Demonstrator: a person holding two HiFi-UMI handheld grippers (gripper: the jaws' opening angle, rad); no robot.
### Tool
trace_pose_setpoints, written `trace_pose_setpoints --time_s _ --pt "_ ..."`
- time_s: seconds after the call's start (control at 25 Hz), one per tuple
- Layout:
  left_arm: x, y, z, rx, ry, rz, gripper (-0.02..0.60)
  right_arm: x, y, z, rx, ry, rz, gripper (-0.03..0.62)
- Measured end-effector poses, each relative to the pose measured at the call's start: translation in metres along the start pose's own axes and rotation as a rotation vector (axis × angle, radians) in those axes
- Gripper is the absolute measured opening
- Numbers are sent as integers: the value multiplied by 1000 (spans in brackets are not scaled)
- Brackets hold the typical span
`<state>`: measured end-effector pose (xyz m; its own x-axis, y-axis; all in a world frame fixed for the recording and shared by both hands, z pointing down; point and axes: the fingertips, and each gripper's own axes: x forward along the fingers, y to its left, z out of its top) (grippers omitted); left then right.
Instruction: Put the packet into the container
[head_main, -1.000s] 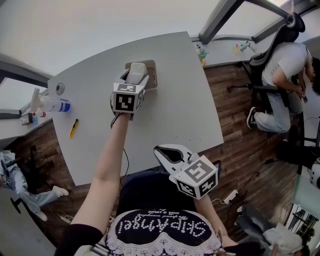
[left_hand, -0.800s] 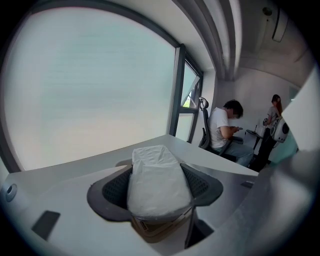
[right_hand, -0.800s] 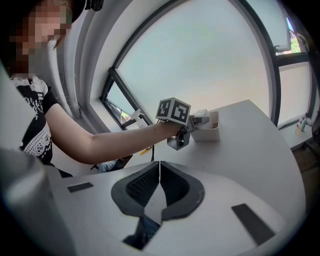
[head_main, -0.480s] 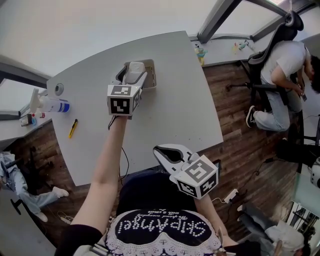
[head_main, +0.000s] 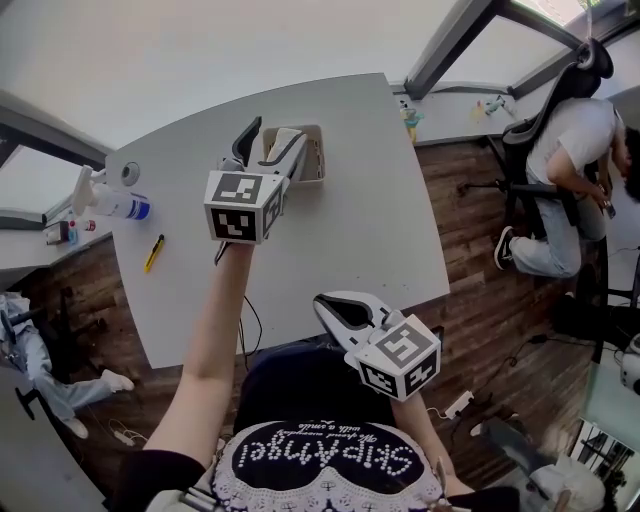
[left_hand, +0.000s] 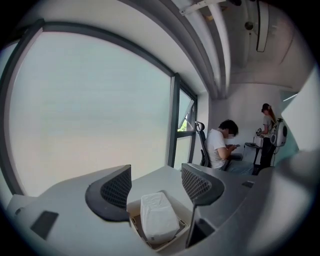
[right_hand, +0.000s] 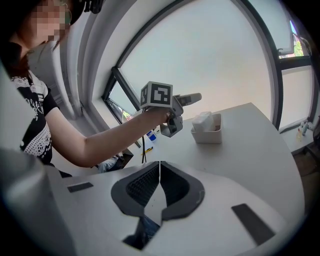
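A white packet (left_hand: 159, 217) lies inside the small beige container (left_hand: 133, 223) on the grey table (head_main: 350, 220). My left gripper (left_hand: 157, 182) hangs above and just short of it. Its jaws are open and have just been opening, with nothing between them. In the head view the left gripper (head_main: 272, 135) covers part of the container (head_main: 312, 162). From the right gripper view the packet (right_hand: 202, 120) shows over the container (right_hand: 207, 134) rim. My right gripper (head_main: 335, 310) rests near the table's front edge with its jaws shut and empty, as the right gripper (right_hand: 159, 180) view confirms.
A spray bottle (head_main: 115, 205), a tape roll (head_main: 130, 173) and a yellow cutter (head_main: 152, 253) lie at the table's left end. A person sits on an office chair (head_main: 565, 150) to the right, off the table. Another person stands far off in the left gripper view.
My left gripper has lifted up off the container and its jaws have spread wider. The packet stays in the container. The right gripper has not moved.
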<state>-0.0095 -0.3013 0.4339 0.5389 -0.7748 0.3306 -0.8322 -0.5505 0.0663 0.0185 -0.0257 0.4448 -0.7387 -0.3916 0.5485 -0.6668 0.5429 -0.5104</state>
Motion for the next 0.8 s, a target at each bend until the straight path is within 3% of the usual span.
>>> trace_pose_setpoints --time_s 0.36,0.48,0.6,0.8 --pt "-43 -13 59 65 -150 -16 299 -2 3 3 -28 -15 8 15" --pt "-55 -14 69 77 -181 2 227 -4 3 3 -29 -22 7 15" --pt "-63 -12 73 70 -197 14 197 -5 4 4 -34 -25 10 17" --pt "-73 -12 79 82 -215 47 54 -7 5 5 -52 -30 17 15"
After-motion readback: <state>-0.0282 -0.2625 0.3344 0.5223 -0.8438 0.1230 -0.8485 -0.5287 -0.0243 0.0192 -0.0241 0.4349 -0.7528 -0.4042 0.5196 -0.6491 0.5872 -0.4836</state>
